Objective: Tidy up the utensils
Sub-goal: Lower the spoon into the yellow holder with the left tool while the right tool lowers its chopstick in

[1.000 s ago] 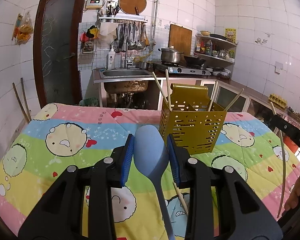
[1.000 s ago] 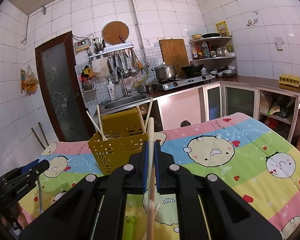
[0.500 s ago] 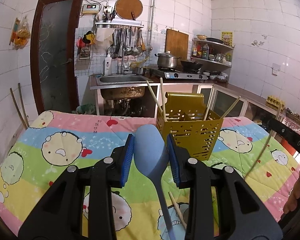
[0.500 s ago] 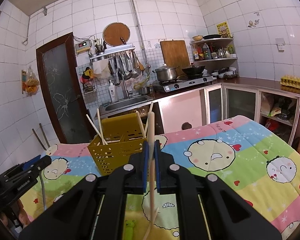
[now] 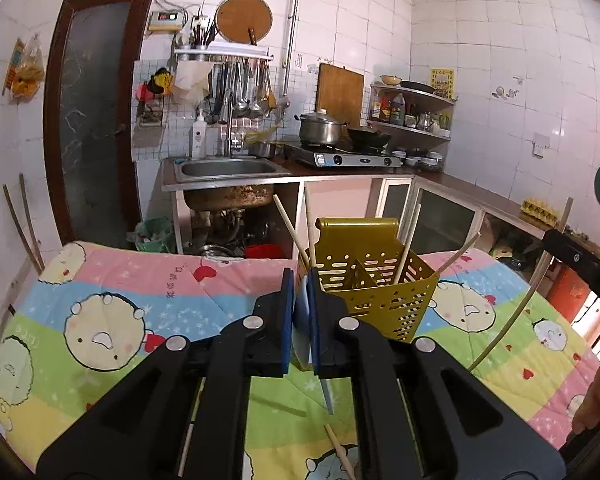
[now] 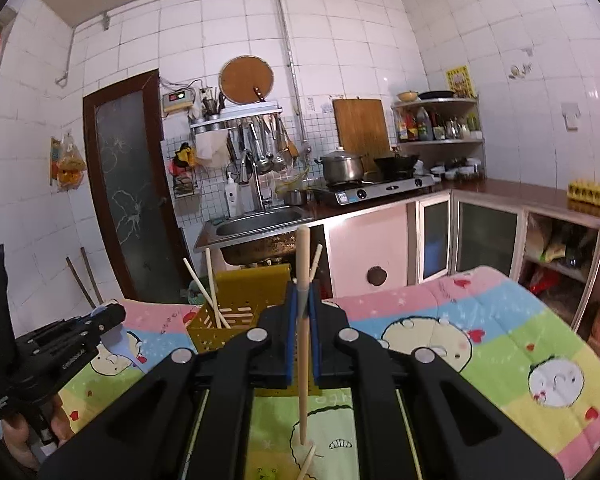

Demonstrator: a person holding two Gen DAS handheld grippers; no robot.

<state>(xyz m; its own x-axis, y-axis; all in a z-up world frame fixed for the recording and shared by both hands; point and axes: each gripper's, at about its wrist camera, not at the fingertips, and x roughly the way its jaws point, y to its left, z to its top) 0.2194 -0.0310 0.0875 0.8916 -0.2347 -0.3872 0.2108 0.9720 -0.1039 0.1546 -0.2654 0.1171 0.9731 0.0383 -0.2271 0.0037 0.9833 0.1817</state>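
Observation:
My left gripper (image 5: pixel 301 312) is closing, and its blue pads now press on a pale blue spoon (image 5: pixel 302 332) that stands edge-on between them, handle hanging down over the quilt. Just behind it sits the yellow perforated utensil holder (image 5: pixel 380 300) with several chopsticks leaning in it. My right gripper (image 6: pixel 302 300) is shut on a wooden chopstick (image 6: pixel 303 248), held nearly upright in front of the holder (image 6: pixel 228 320). The right wrist view also catches the left gripper (image 6: pixel 108 316) and its spoon (image 6: pixel 120 342) at the far left. In the left wrist view the right gripper's black body (image 5: pixel 580 264) shows at the right edge.
A cartoon-print quilt (image 5: pixel 100 320) covers the table. Loose chopsticks (image 5: pixel 340 452) lie on it below my left gripper. Behind the table are a sink (image 5: pixel 228 168), a stove with a pot (image 5: pixel 324 128) and low cabinets (image 6: pixel 480 240). A person's hand (image 5: pixel 596 396) shows at the right edge.
The left jaws have closed onto the spoon, which turned from face-on to edge-on. Both grippers rose, and the left one came closer to the holder.

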